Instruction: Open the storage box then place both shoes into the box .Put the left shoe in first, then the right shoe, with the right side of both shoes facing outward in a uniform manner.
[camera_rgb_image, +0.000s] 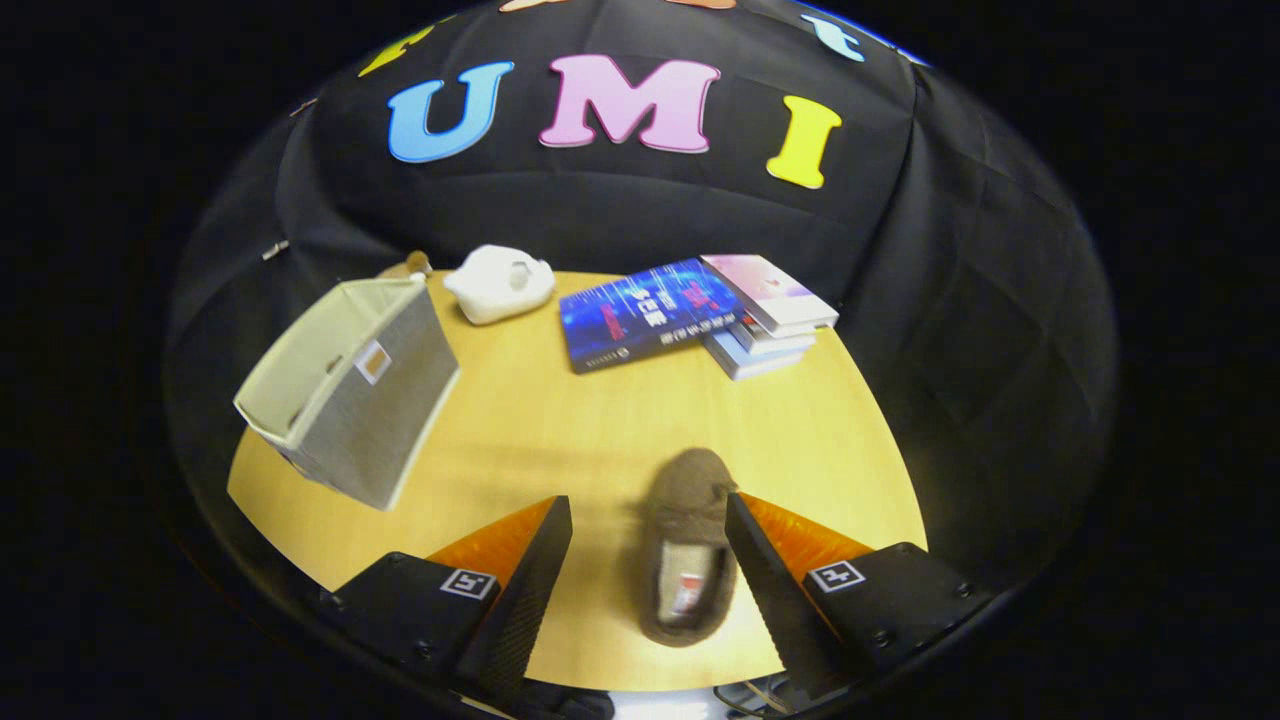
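The fabric storage box (345, 390) lies open and empty-looking while my gripper (648, 550), fingers apart, straddles one brown slipper (690, 540), so no shoe is packed yet.

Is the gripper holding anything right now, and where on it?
Nothing held. The fingers are open around the brown shoe; one touches its side.

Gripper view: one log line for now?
gripper: open | brown shoe: between fingers, touching the right one | storage box: open, ahead-left
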